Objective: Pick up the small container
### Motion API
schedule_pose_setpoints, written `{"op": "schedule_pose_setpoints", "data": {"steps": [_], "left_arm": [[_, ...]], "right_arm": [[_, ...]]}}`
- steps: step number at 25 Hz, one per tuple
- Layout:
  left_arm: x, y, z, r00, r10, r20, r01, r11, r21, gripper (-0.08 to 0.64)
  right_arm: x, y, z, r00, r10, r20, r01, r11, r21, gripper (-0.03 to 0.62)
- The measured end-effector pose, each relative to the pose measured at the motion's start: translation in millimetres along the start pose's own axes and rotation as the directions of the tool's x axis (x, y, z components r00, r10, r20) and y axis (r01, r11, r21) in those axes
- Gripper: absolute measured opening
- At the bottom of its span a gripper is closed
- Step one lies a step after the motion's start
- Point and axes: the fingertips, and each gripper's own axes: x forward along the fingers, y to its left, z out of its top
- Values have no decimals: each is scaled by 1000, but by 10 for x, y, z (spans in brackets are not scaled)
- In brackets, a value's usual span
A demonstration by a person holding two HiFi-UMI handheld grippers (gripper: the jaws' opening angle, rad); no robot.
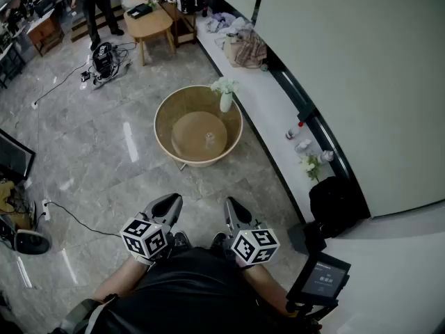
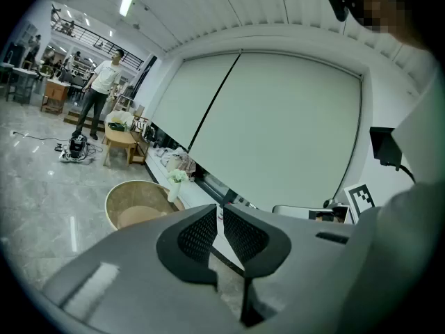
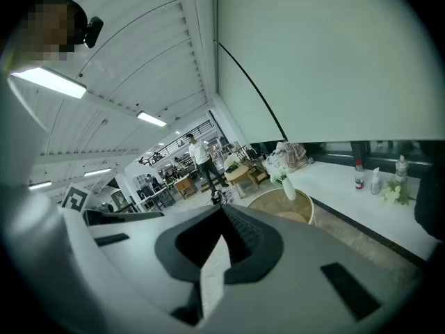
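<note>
1. Left gripper and right gripper: both are held low against the person's body. Each has its jaws closed together with nothing between them.
2. Small container: a clear item standing upright at the centre of the round tub on the floor. It is well ahead of both grippers and touches nothing but the tub's bottom.
3. Step in hand: the reach has not begun. One gripper's jaws must be parted before they drop into the tub. A straight descent from above would probably suit best, bracketing the container on two sides before closing.
4. Edges: the tub's raised wall rings the container, so a low sideways approach would likely strike the rim. A vase of white flowers stands at the far right rim, beside the white ledge.
5. Open room: the floor between the person and the tub is bare. The near and left sides offer the freest approach.
</note>
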Motion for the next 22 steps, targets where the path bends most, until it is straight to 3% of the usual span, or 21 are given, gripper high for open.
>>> {"op": "schedule_pose_setpoints", "data": {"steps": [9,22], "left_arm": [[-7,86,46,1000,-2,-7,2,1000,-12,29],[-246,478,135,997,-74,10,74,997,-24,29]], "right_arm": [[58,43,21,1000,-12,-2,12,1000,4,6],[202,290,-125,988,-151,14,151,988,15,7]]}}
